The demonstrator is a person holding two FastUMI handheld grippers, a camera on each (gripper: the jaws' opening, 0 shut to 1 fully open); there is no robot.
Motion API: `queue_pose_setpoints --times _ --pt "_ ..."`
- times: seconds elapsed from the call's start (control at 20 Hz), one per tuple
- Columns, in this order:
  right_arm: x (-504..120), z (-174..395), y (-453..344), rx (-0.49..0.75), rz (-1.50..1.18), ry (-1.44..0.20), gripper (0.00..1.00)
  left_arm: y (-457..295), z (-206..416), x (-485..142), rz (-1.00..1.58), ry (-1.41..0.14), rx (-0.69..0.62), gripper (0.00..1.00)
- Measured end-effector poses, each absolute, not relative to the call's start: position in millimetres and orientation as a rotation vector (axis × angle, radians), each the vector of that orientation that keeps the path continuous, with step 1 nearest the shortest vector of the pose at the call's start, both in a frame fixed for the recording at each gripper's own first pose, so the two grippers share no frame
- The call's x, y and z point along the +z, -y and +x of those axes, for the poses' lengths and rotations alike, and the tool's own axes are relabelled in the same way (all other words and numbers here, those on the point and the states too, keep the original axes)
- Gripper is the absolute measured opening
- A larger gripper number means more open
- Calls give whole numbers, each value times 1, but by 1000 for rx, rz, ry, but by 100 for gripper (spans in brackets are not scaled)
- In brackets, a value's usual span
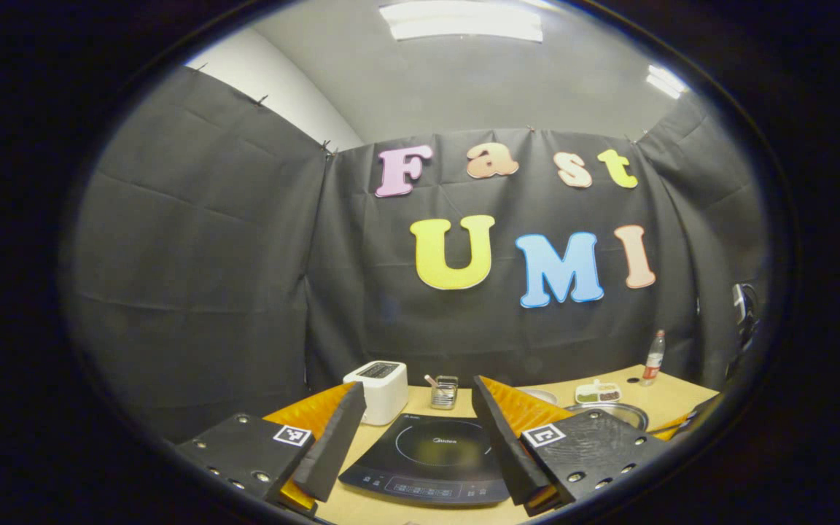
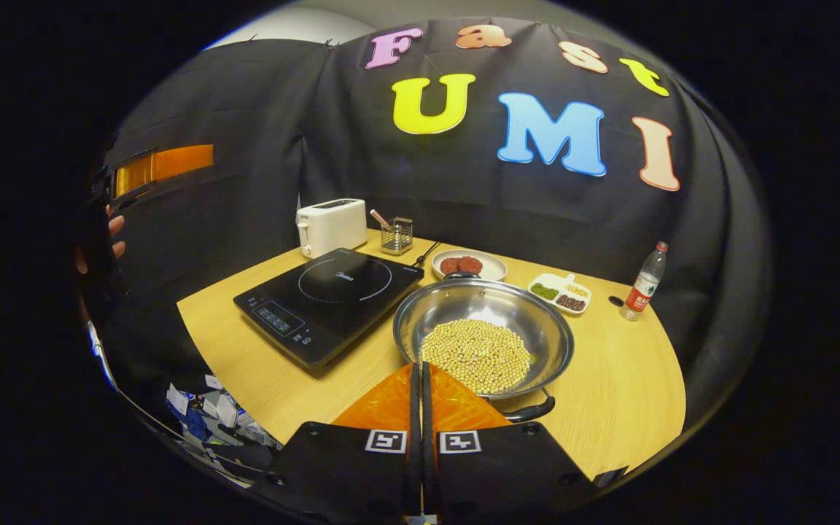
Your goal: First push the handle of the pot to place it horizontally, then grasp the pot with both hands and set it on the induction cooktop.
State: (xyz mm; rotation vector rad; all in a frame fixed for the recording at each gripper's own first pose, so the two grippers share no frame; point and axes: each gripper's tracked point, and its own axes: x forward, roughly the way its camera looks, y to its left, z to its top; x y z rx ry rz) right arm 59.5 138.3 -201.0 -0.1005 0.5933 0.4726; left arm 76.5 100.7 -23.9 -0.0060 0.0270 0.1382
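The right gripper [image 2: 418,379] hangs with its orange fingers clenched together on nothing, likely to make a blunt pusher for the dark near handle [image 2: 529,410] of the shiny steel pot of pale beans [image 2: 483,335], which sits on the wooden table [image 2: 624,394] just beside the black induction cooktop [image 2: 329,297]. The left gripper [image 1: 416,397] waits released, framing that cooktop.
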Motion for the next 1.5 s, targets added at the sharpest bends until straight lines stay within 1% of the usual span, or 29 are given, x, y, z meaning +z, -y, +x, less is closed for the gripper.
queue_pose_setpoints --times 0.05,0.3,0.35,0.4,0.55,0.6,0.65,0.7,0.95,1.0,1.05,1.1,1.15,1.2,1.45,1.5 --pt "-209 61 -137 486 -100 -621 2 -98 80 -27 -3 -34 146 89" --pt "-243 73 -127 527 -99 -729 2 -83 98 -31 13 -52 172 89" --pt "-248 76 -126 532 -97 -749 5 -80 101 -32 19 -55 175 89" --pt "-256 75 -123 536 -95 -774 2 -78 104 -33 26 -59 179 89" --pt "-272 76 -119 545 -87 -833 2 -70 109 -33 41 -61 184 89" --pt "-277 75 -116 548 -88 -850 0 -68 111 -34 45 -64 186 89" --pt "-281 76 -115 548 -88 -864 2 -65 112 -35 47 -66 188 89" --pt "-283 76 -114 551 -87 -873 0 -64 112 -35 48 -68 189 89" --pt "-297 77 -99 521 -85 -914 2 -52 113 -41 48 -77 194 89" --pt "-296 78 -97 520 -66 -917 3 -50 114 -41 50 -75 195 87" --pt "-296 78 -96 514 -50 -920 3 -49 116 -41 51 -74 194 87" --pt "-295 80 -93 504 -42 -917 2 -47 118 -41 51 -76 193 89" --pt "-295 82 -90 494 -43 -913 2 -45 119 -43 52 -78 191 87" --pt "-294 83 -86 485 -47 -910 2 -42 121 -43 50 -78 189 89" --pt "-291 89 -68 448 -38 -902 0 -28 129 -46 43 -78 167 89" --pt "-291 91 -64 439 -38 -902 2 -26 130 -47 40 -79 164 89"
